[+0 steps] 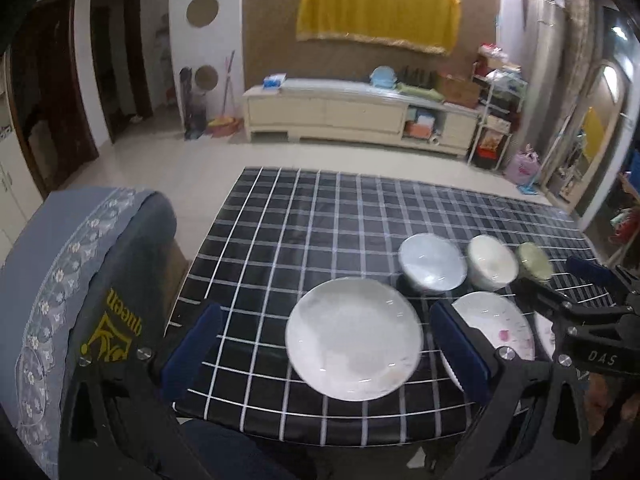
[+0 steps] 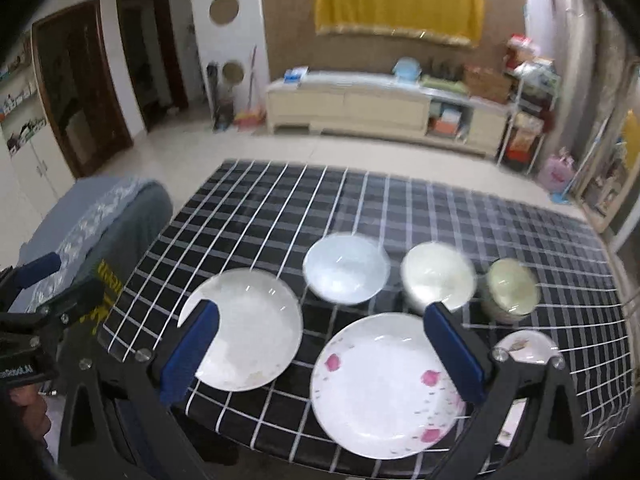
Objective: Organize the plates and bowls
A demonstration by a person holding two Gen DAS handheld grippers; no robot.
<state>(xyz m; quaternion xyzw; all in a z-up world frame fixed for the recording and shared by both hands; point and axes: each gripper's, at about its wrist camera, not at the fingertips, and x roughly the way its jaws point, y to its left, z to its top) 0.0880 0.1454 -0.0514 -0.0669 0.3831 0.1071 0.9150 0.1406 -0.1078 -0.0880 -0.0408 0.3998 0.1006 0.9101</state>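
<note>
A plain white plate (image 1: 354, 338) (image 2: 244, 330) lies near the front edge of the black checked table (image 1: 300, 216) (image 2: 280, 208). To its right lies a white plate with pink flowers (image 2: 386, 386) (image 1: 496, 326), then a small saucer (image 2: 528, 346). Behind them stand three bowls in a row: a pale blue bowl (image 1: 432, 262) (image 2: 346, 268), a cream bowl (image 1: 492, 262) (image 2: 438, 276) and a small greenish bowl (image 1: 534, 262) (image 2: 512, 286). My left gripper (image 1: 330, 346) hangs open above the plain plate. My right gripper (image 2: 324, 346) (image 1: 560, 280) hangs open above the flowered plate. Neither holds anything.
A chair with a blue-grey embroidered cover (image 1: 76, 280) (image 2: 108, 220) stands at the table's left. Beyond the table are tiled floor, a cream sideboard (image 1: 340, 112) and cluttered shelves (image 1: 496, 120) at the right wall.
</note>
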